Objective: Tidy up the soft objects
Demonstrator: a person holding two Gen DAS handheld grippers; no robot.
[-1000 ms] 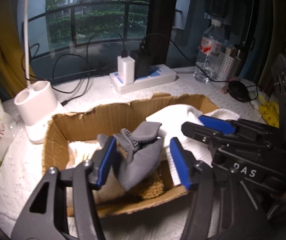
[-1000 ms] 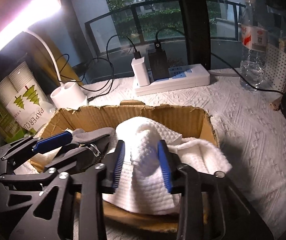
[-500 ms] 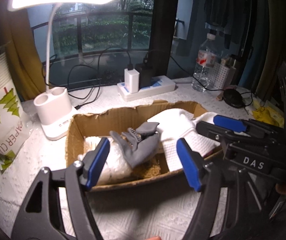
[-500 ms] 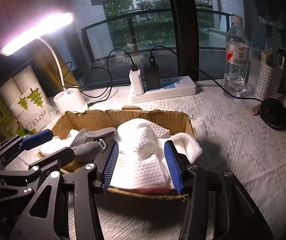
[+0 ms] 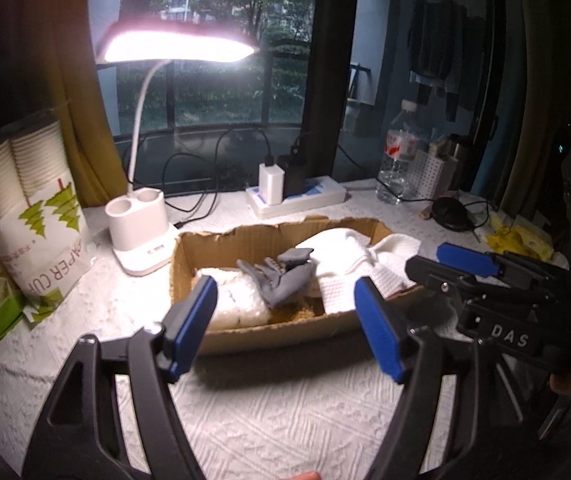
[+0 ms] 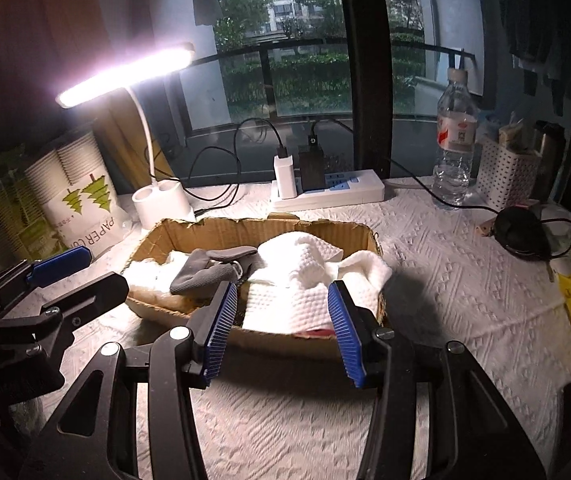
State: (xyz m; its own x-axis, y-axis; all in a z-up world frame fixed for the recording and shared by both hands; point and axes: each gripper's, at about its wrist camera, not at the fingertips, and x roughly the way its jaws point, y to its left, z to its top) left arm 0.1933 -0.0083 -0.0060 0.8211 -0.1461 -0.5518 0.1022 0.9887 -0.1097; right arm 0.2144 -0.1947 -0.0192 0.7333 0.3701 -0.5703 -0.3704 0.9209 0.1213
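Cardboard box point(image 5: 269, 334) on my worktop point(image 5: 285, 412) holds the grey glove point(image 5: 285, 280) left of the white cloth point(image 6: 305, 280); my left gripper point(image 5: 287, 320) and right gripper point(image 6: 281, 324) hang released, empty, near side.

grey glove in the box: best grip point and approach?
Likely the grey glove at its raised cuff end, from above with the open left gripper. That end stands proud of the cardboard box; the fingers lie low beside the white towel.
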